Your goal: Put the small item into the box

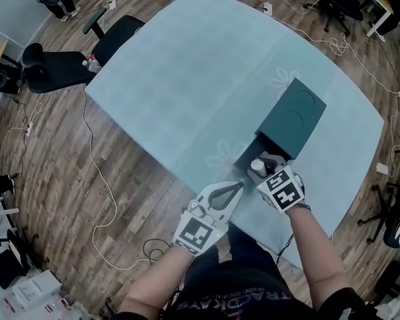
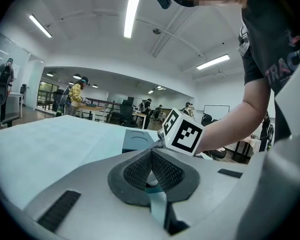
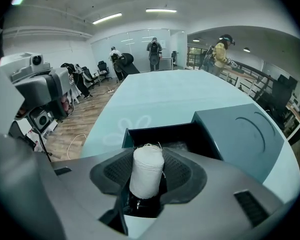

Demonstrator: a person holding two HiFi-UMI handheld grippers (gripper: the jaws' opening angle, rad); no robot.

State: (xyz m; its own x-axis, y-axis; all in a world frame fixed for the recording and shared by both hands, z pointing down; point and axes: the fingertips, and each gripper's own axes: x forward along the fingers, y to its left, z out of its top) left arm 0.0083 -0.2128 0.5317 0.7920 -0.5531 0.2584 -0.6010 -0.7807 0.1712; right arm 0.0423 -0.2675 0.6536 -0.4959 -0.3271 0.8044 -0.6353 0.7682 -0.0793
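Pale teal tabletop (image 1: pixel 187 79) fills the middle of an open office with a wood floor, and a dark teal box (image 1: pixel 290 122) lies on it with its open tray (image 3: pixel 165 136) pulled toward the person.

The right gripper (image 1: pixel 263 165) is clamped on a spool of white thread (image 3: pixel 147 174), which stands upright between the pads, just short of and above the tray's near wall.

Risks, as I judge them:
- The pads grip only the spool's sides, low down, and its top rises clear of them. A jolt could tip it in the grip.
- If it is let go this far back, the spool may strike the tray's near wall and roll off across the table beneath the gripper.
- The box looks light and nothing braces it, so a jaw catching the tray wall could shove it away or push the tray shut.

The right forearm reaches in from the lower right, its gripper pitched steeply down, marker cube facing up. The left gripper (image 1: pixel 237 187) sits just to the left, nearly level. Its jaws are closed together on nothing, with the tips aimed toward the box's near corner but apart from it.
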